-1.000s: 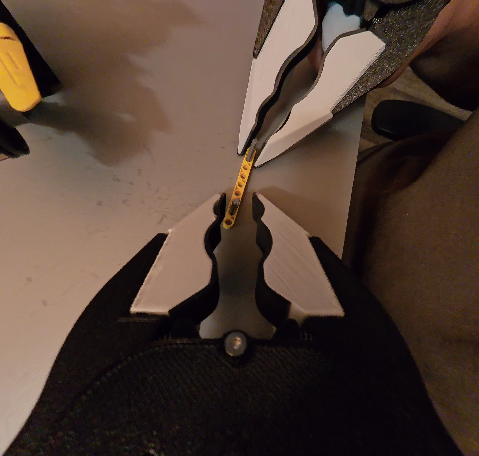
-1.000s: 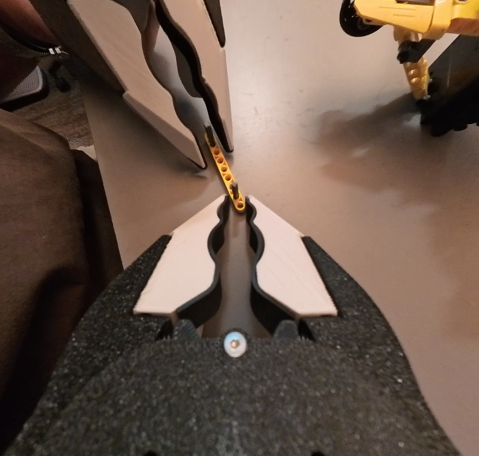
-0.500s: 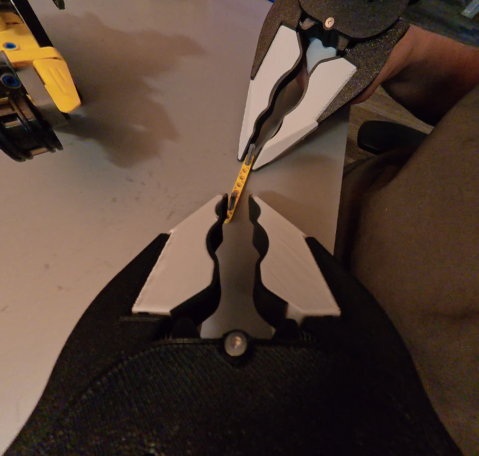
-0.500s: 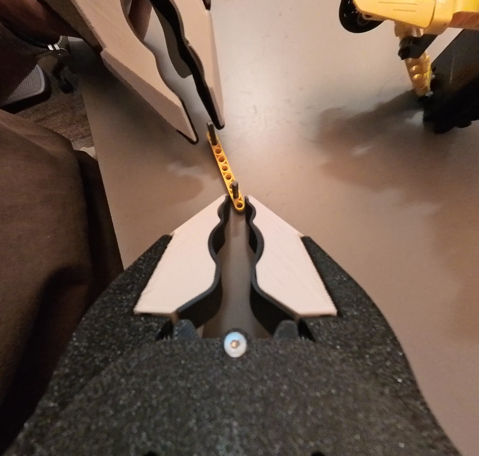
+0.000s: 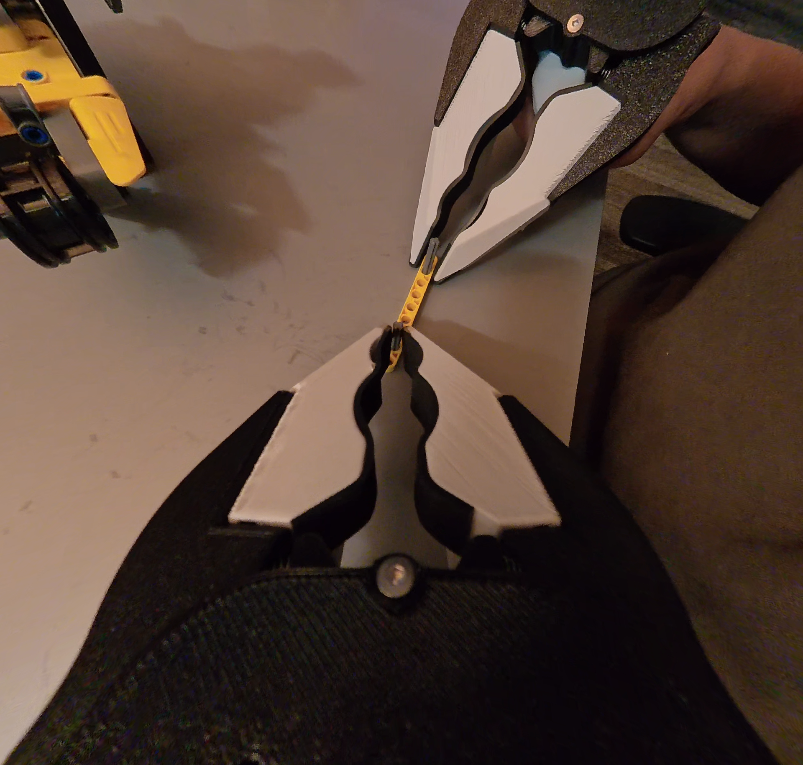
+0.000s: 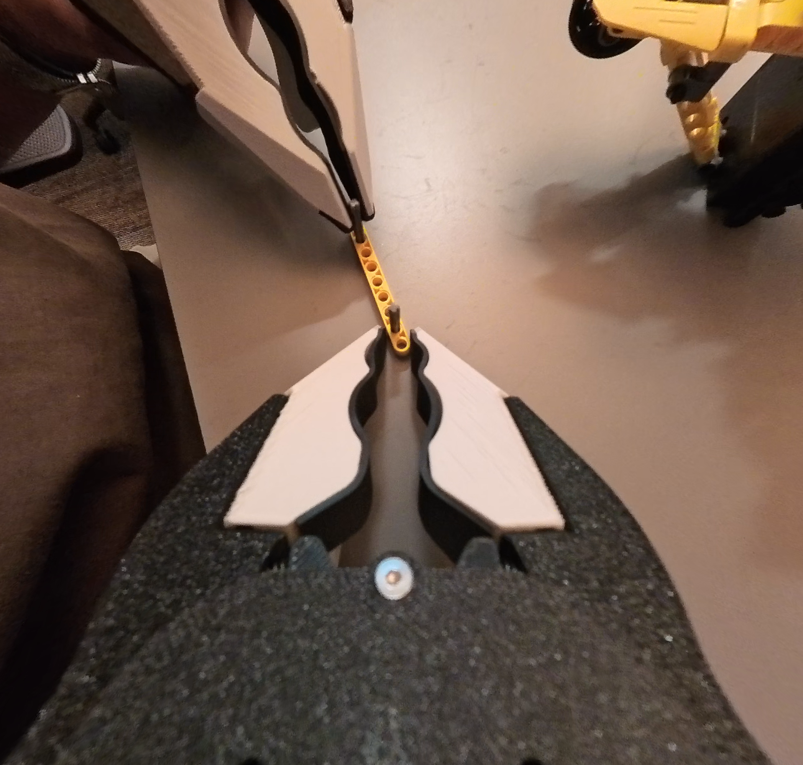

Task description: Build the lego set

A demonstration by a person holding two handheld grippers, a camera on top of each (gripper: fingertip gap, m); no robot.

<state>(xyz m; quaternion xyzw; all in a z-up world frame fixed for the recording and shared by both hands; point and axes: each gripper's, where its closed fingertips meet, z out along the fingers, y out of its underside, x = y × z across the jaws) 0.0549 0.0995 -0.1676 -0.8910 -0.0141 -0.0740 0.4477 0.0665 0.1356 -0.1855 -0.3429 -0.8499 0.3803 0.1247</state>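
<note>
A thin yellow beam with a row of holes (image 5: 413, 305) is held over the grey table (image 5: 174, 374), spanning between both grippers. It has a dark pin near each end. My left gripper (image 5: 396, 340) is shut on the near end, around one pin (image 5: 395, 338). My right gripper (image 5: 430, 261) comes in from the upper right and is shut on the far end. In the right wrist view the beam (image 6: 376, 279) runs from my right gripper (image 6: 397, 335), shut on its end, to my left gripper (image 6: 354, 218), which pinches the other pin.
A yellow and black toy construction model (image 5: 56, 135) stands at the table's left; it shows at the upper right in the right wrist view (image 6: 695, 18). The table edge (image 5: 586, 309) runs just right of the grippers, with a person's brown-clothed lap and a black chair part (image 5: 678, 222) beyond. Across from one pair of fingers to the other is roughly 5 cm.
My left gripper's fingers were open around the beam's end and have closed on it. My right gripper has kept its hold. The beam has stayed in about the same place.
</note>
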